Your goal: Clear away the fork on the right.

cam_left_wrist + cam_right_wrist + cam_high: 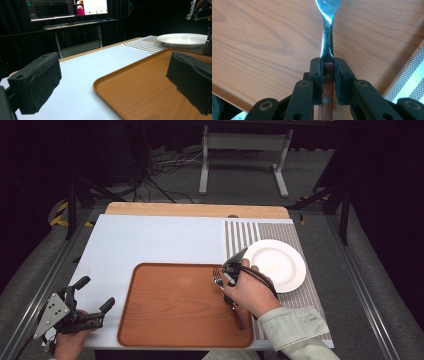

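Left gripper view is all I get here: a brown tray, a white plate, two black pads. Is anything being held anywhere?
Observer: Yes. The right gripper is shut on a fork with a reddish wooden handle and a metal neck.
Operator: Where is that fork?
Observer: In the high view its tines sit over the right part of the brown wooden tray.
Operator: What does the round white plate rest on?
Observer: The round white plate lies on a grey-and-white striped placemat, right of the tray.
Operator: And my own fingers?
Observer: The left gripper stands open with nothing between its fingers, off the tray's left edge.
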